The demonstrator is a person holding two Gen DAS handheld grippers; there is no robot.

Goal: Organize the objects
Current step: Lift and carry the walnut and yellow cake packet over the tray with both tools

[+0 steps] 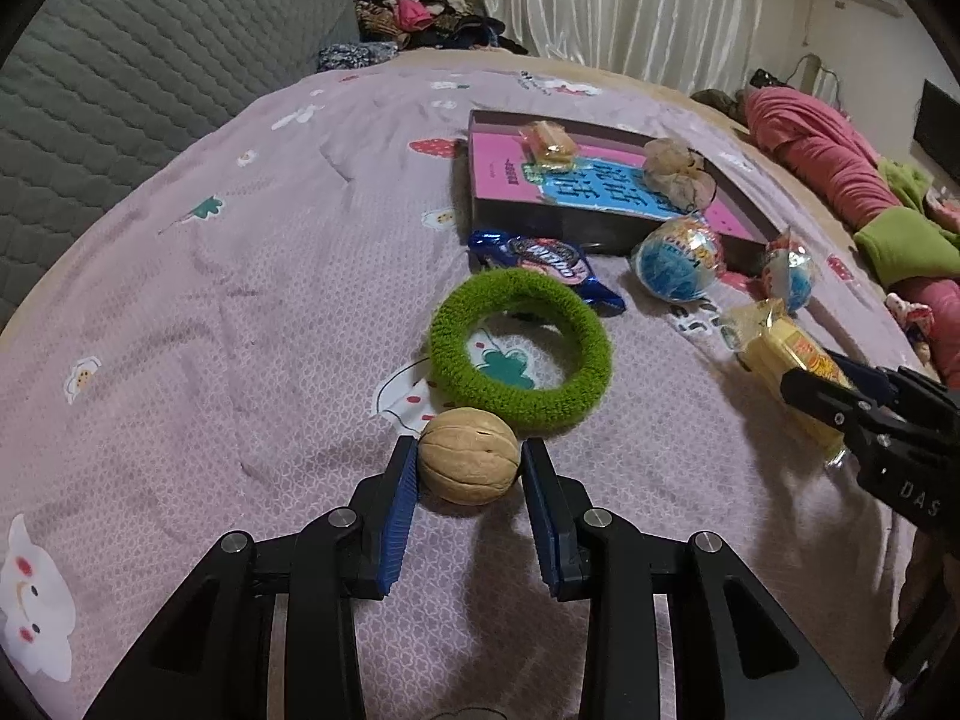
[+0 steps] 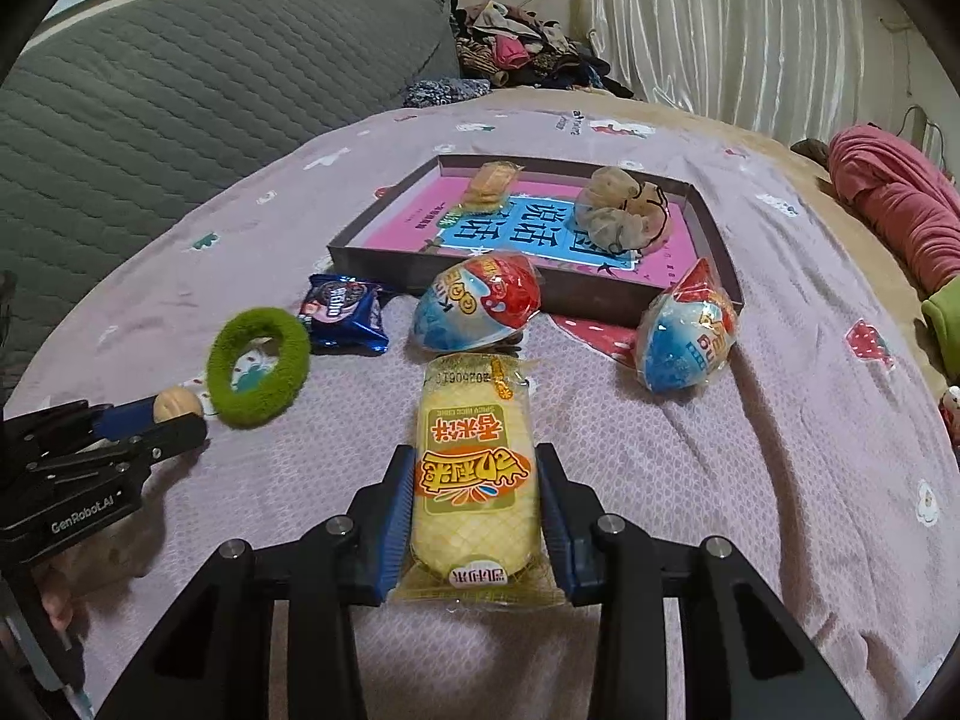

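Left gripper (image 1: 468, 468) fingers clamped on walnut (image 1: 468, 456) beside green ring (image 1: 521, 350), right gripper (image 2: 475, 498) on snack pack (image 2: 475, 480), mid-bed; risk: round nut squirting out, slick wrapper slipping.

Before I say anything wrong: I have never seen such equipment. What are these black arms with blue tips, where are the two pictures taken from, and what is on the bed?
There is no robot here. A person holds one two-finger tool in each hand, and a camera on each tool looks forward along its fingers. One picture comes from the left tool, the other from the right tool. The left tool is closed on a round beige walnut. The right tool is closed on a yellow wrapped rice cake. On the lilac printed bedcover lie a fuzzy green ring, a blue cookie packet, two wrapped egg-shaped toys and a shallow dark box that already holds a small snack and a cloth scrunchie.
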